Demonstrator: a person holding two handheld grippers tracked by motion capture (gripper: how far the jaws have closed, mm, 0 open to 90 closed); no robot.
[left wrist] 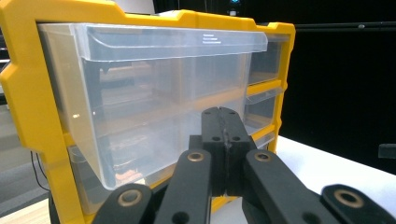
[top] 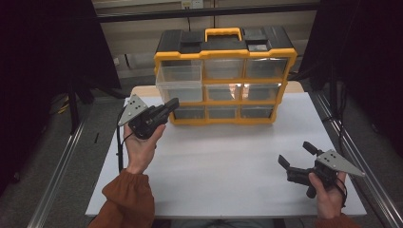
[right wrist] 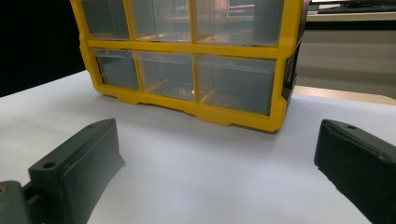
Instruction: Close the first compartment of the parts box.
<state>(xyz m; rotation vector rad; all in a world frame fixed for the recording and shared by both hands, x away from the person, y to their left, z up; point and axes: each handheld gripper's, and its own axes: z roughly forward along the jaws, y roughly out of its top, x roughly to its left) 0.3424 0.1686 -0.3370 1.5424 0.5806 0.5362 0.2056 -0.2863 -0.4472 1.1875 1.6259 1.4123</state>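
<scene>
Clear top-left drawer jutting from organizer: left gripper clamped empty, poised to push; right gripper agape.

Rust-orange sleeves; black tools with grey three-cornered plates.

We note the organizer frame as glossy yellow plastic; its drawer is clear, smooth plastic with light glare. Both tongs, left and right, look matt black plastic. The counter surface reads smooth, matt white.
</scene>
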